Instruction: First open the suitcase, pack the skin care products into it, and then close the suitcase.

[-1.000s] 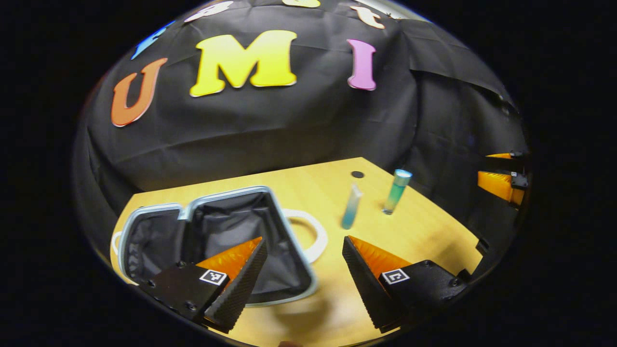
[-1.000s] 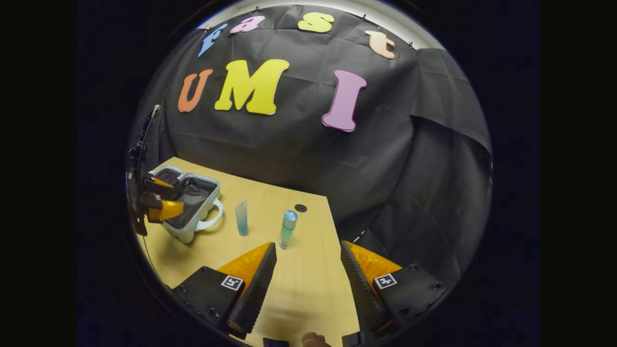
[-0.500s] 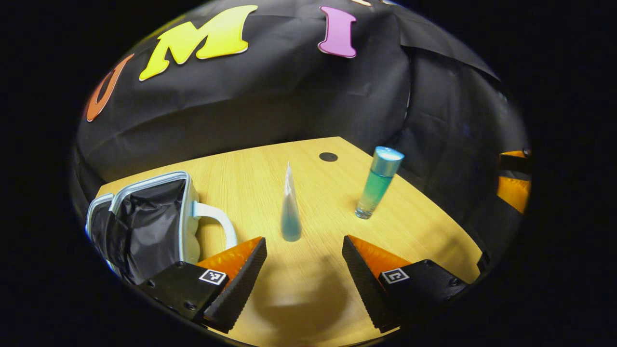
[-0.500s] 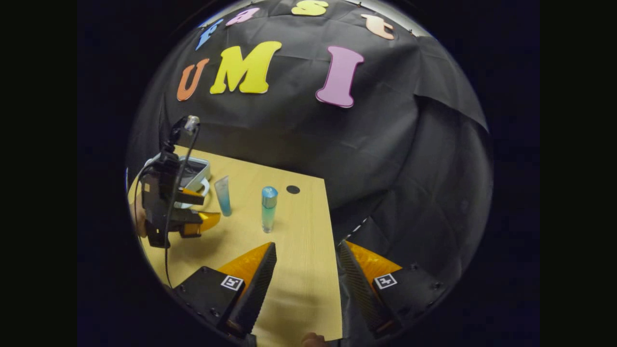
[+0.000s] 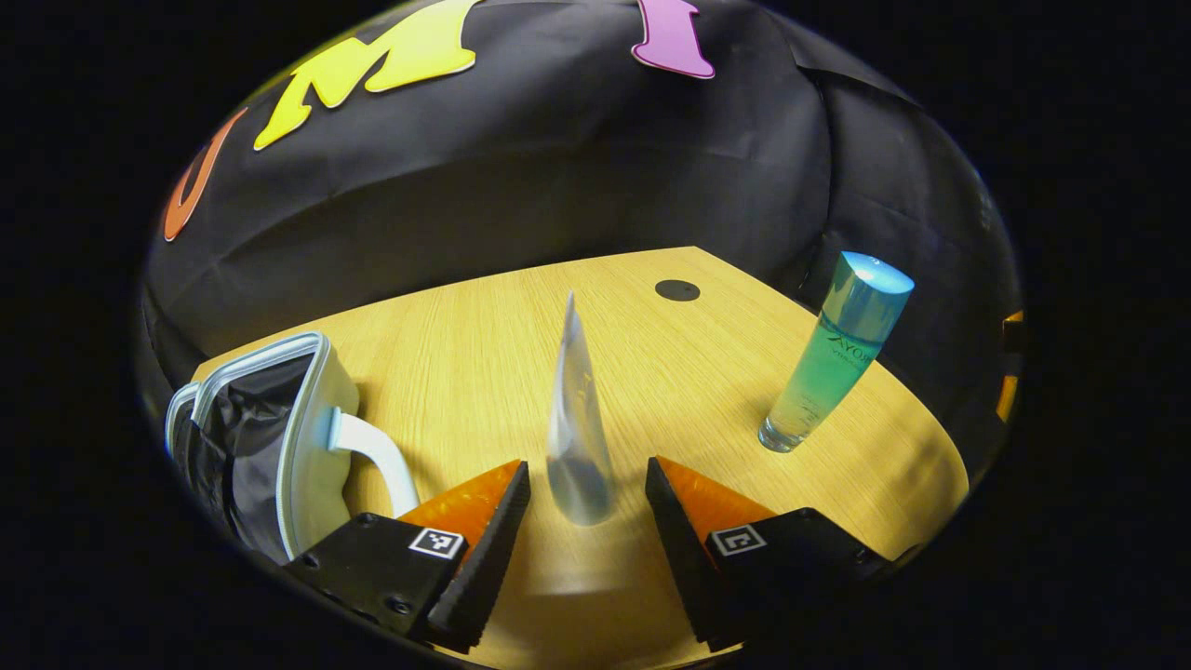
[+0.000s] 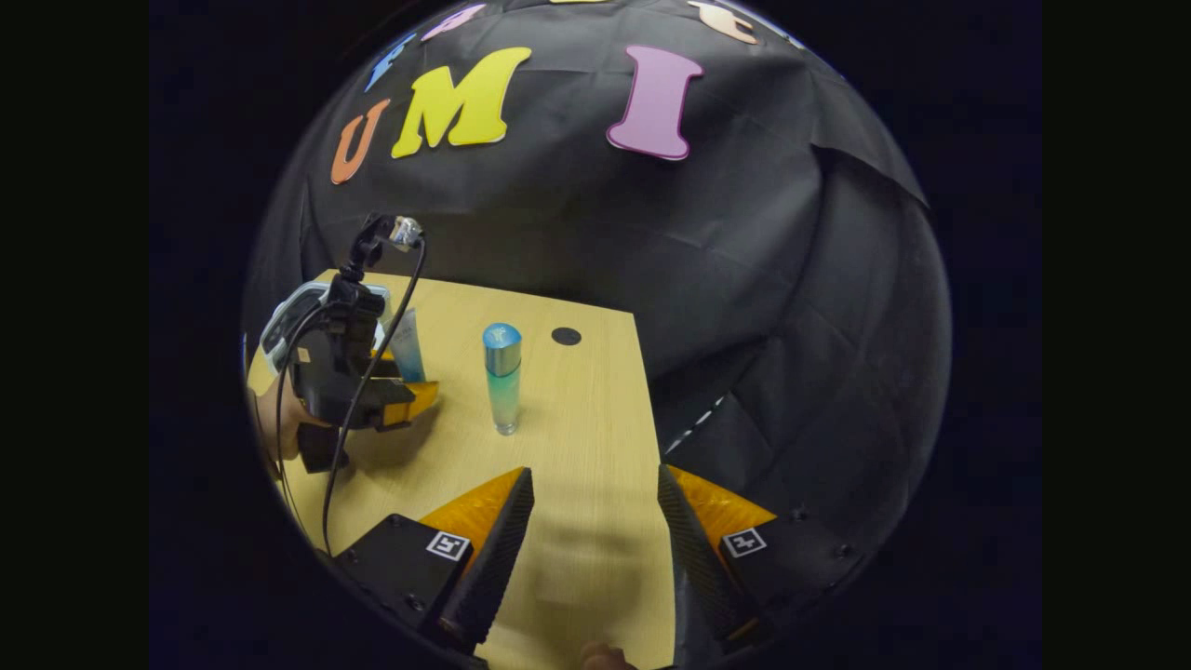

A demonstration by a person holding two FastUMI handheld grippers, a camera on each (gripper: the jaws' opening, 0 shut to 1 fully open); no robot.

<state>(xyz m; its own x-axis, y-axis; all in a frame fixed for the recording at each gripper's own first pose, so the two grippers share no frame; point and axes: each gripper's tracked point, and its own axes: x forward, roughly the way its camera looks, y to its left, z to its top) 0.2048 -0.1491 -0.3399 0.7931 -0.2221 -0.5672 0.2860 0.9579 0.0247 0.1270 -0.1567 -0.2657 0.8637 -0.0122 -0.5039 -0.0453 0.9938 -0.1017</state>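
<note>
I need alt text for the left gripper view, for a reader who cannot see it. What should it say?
The open left gripper has its two orange-and-black fingers on either side of a clear tube standing upright on a wooden table, not yet pressing it. A blue-green bottle stands to the right, and the opened suitcase lies to the left.

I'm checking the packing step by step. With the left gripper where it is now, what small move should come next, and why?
Probably close the left gripper on the tube: the tube stands upright between its open fingers, not yet pinched, and the suitcase lies open beside it. The bottle can wait.
</note>
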